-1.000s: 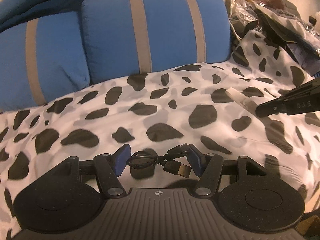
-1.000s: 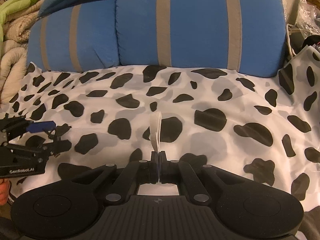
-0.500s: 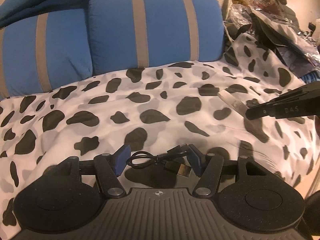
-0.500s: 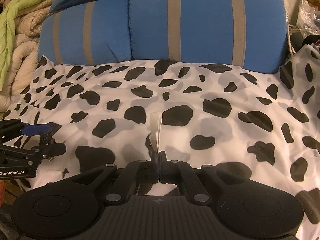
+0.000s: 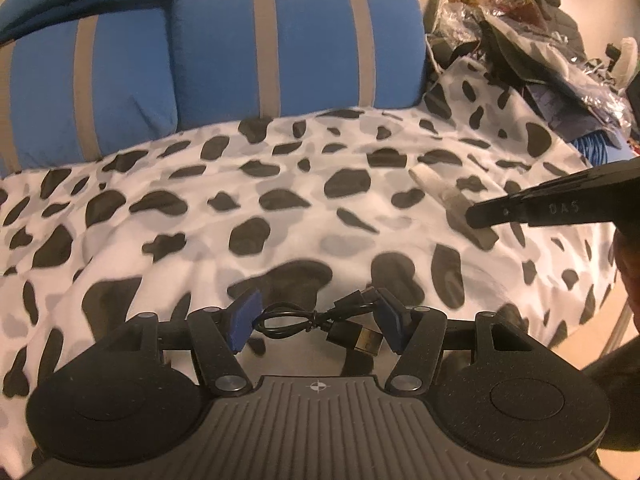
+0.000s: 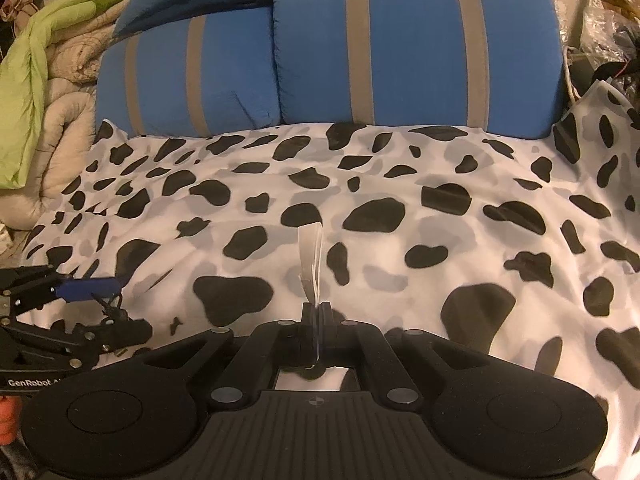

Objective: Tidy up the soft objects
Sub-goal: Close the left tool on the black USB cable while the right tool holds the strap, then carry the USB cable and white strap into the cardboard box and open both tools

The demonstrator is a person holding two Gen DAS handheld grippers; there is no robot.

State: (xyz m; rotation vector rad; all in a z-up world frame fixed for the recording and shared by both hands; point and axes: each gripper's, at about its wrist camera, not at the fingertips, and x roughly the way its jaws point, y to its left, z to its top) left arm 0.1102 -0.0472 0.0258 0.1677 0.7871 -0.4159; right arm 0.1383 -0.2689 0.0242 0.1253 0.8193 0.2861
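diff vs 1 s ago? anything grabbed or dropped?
Both grippers backed away from the blue striped pillows; more of the spotted cover now shows in each view. Nothing grabbed or dropped. The left gripper still holds the coiled black USB cable between its blue pads, and the right gripper stays shut on the clear plastic strip. Pillows and cover lie as before.

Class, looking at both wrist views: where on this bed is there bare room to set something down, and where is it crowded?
Free: the spotted cover between the two blue striped pillows and the hand-held grippers. Crowded: the clutter pile past its right edge and the folded bedding on the left.
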